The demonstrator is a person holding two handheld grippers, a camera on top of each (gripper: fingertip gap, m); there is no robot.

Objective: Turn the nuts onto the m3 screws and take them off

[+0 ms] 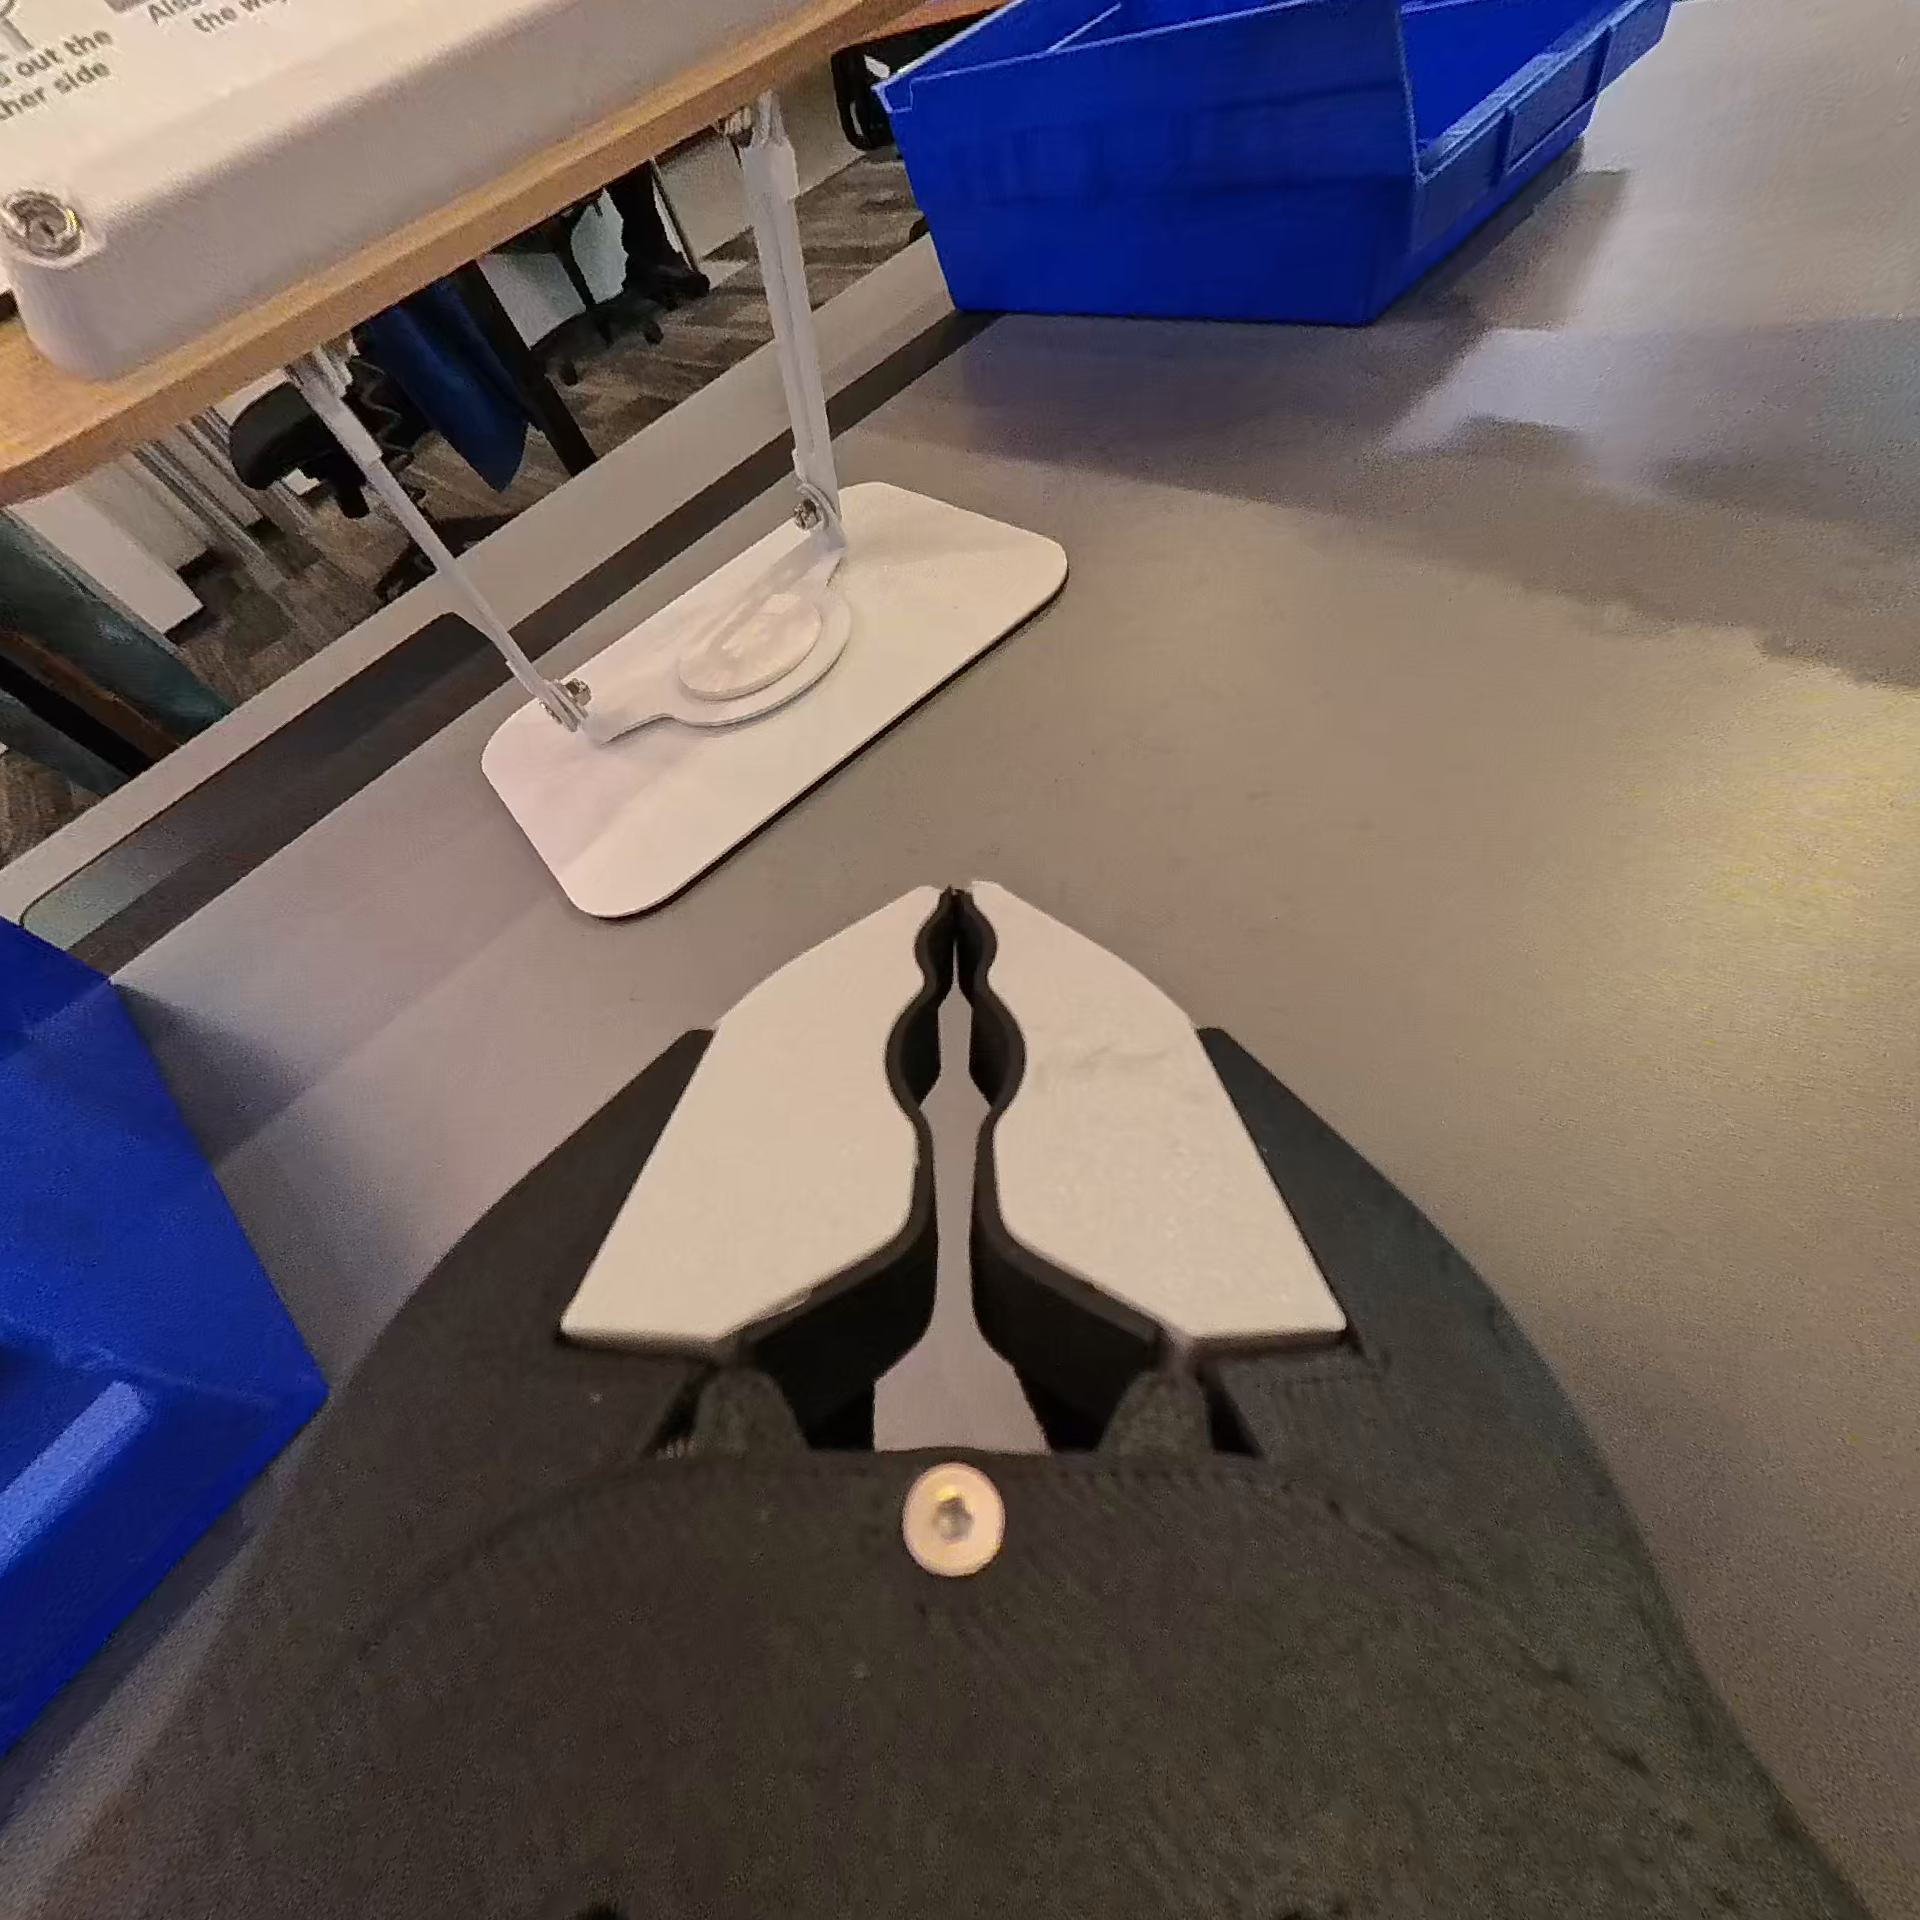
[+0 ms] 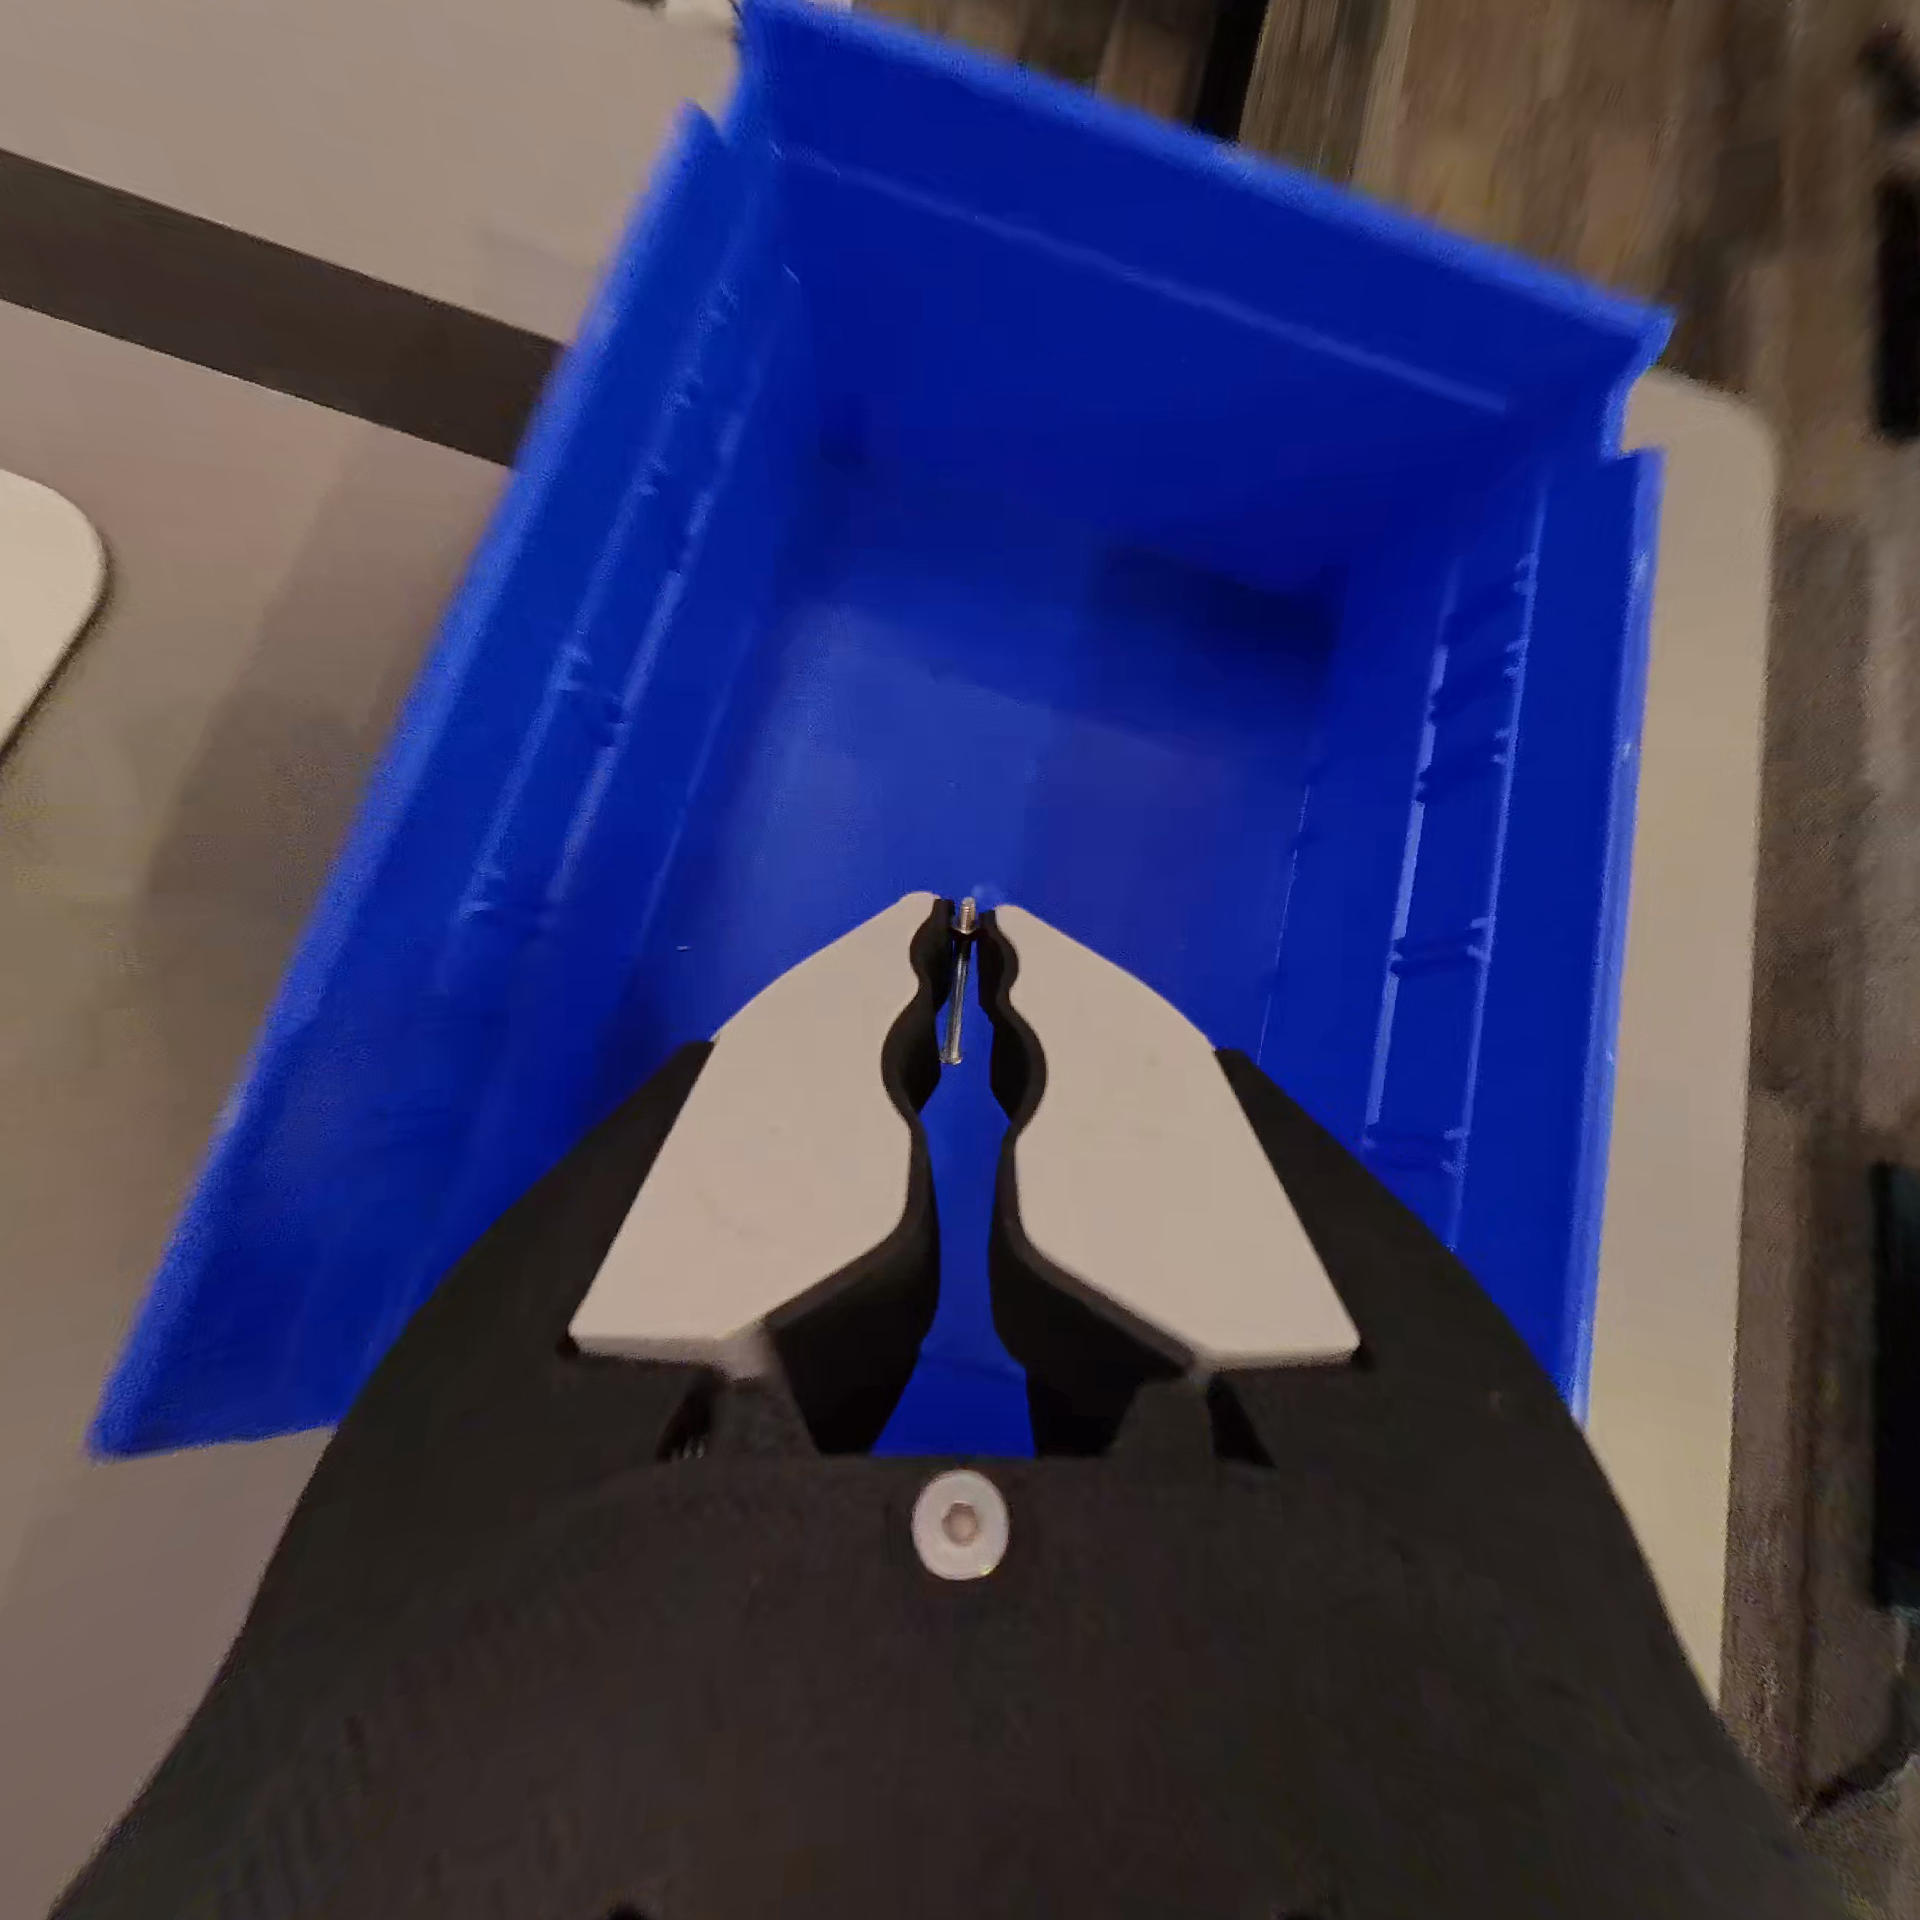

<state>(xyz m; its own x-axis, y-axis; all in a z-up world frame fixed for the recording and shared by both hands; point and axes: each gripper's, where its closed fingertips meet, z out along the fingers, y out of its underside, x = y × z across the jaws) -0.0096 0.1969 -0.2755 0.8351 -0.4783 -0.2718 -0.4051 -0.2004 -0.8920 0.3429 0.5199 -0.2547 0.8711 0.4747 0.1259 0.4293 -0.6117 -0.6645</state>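
My right gripper [image 2: 964,914] is shut on a small silver rivet [image 2: 958,982]. The rivet's short end pokes out past the fingertips and its thin pin runs back between the fingers. The gripper hangs over the inside of a blue plastic bin [image 2: 665,582], whose floor shows nothing else. My left gripper [image 1: 954,902] is shut with its tips together and nothing between them. It hovers over the grey table [image 1: 1403,790], just in front of the white stand base [image 1: 769,717].
The white stand carries a wooden board [image 1: 343,281] with a white box [image 1: 208,187] on top. A blue bin [image 1: 1195,177] stands at the far right in the left wrist view, and another blue bin [image 1: 114,1330] at its left edge. The table's edge lies right of the bin in the right wrist view. Across from one pair of fingers to the other is roughly 50 cm.
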